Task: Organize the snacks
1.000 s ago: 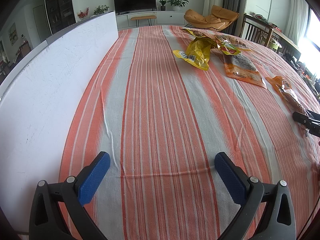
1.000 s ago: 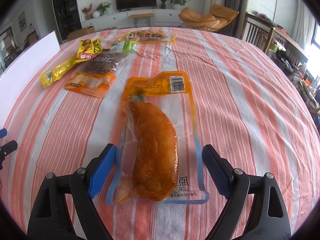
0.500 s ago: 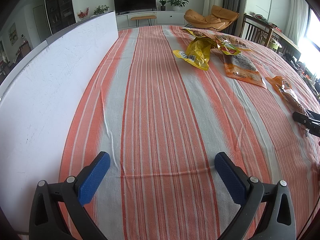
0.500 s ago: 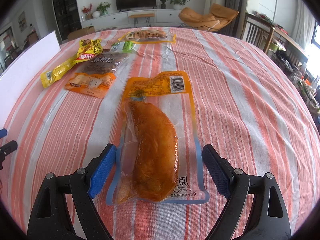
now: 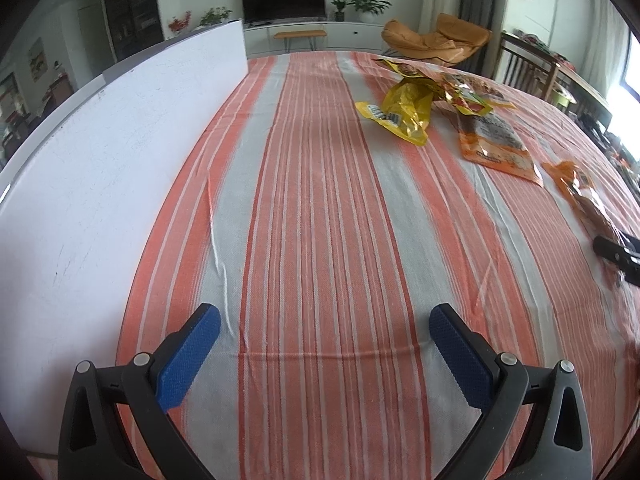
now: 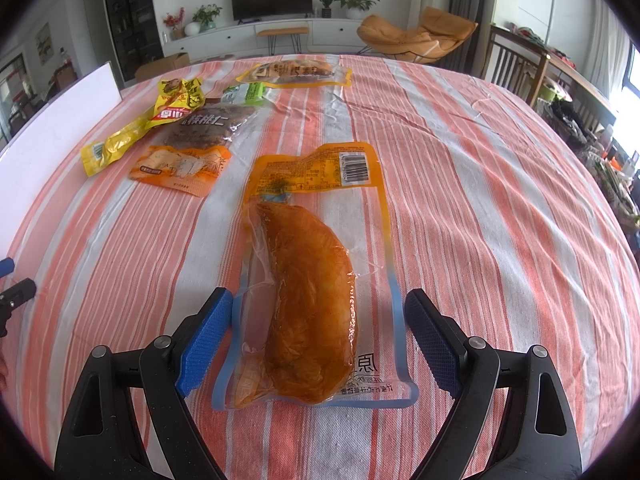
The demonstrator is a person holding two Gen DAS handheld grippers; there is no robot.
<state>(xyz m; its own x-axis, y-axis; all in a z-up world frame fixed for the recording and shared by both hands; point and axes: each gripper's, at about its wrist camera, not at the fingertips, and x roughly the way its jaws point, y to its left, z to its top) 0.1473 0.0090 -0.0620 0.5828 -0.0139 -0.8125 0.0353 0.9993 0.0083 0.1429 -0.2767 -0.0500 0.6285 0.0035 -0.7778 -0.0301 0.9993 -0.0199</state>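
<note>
Right wrist view: right gripper (image 6: 319, 312) wide open, blue pads straddling clear vacuum pouch of orange meat (image 6: 310, 292), flat on orange-white striped tablecloth (image 6: 480, 200); no contact visible. Beyond: orange packet (image 6: 180, 168), dark walnut bag (image 6: 208, 126), yellow wrapper (image 6: 116, 144). Left gripper (image 5: 324, 340) wide open, empty, beside white board (image 5: 100, 168). Step: pre-grasp. Next: lower, close on pouch edge; film likely slippery.

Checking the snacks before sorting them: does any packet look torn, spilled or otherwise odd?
Nothing looks torn or spilled. The yellow packet is crumpled and twisted, not lying flat, and several packets overlap in a loose pile. The vacuum-sealed pouch lies flat and intact.
</note>
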